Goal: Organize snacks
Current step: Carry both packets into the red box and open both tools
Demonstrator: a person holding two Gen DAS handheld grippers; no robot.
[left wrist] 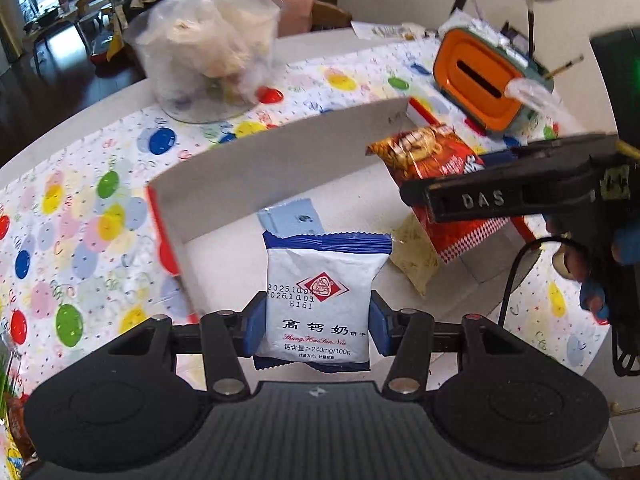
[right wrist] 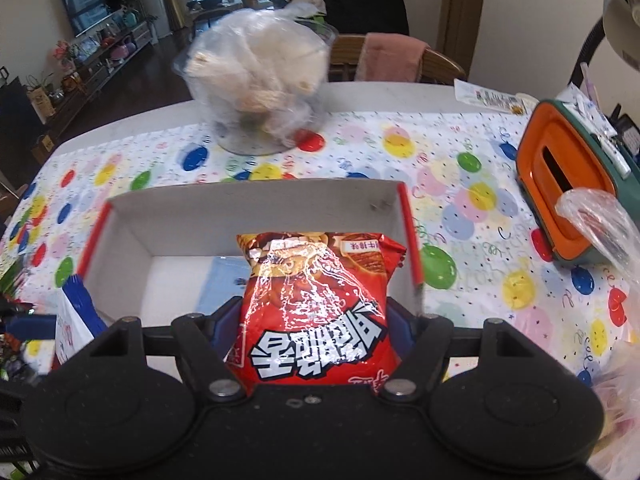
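Clamped between the blue pads of my left gripper [left wrist: 316,326] is a white-and-blue biscuit packet [left wrist: 320,292], pinched at its lower sides and hanging over the open white box [left wrist: 280,152]. At about two o'clock from it, my right gripper [right wrist: 314,332] is closed across the waist of a red snack bag [right wrist: 316,304], likewise held above the box.

Both packs appear light, soft and air-filled, with slick film; I judge a mid-body pinch adequate, hard squeezing risky for the contents.

Inside the box a pale blue packet [left wrist: 292,218] lies on the floor, a yellowish packet [left wrist: 416,260] at three o'clock. Beyond, at eleven o'clock, stands a clear bagged container [left wrist: 208,52]; at one o'clock, an orange-lidded case [left wrist: 476,76]. Only the box walls and each gripper obstruct the other.
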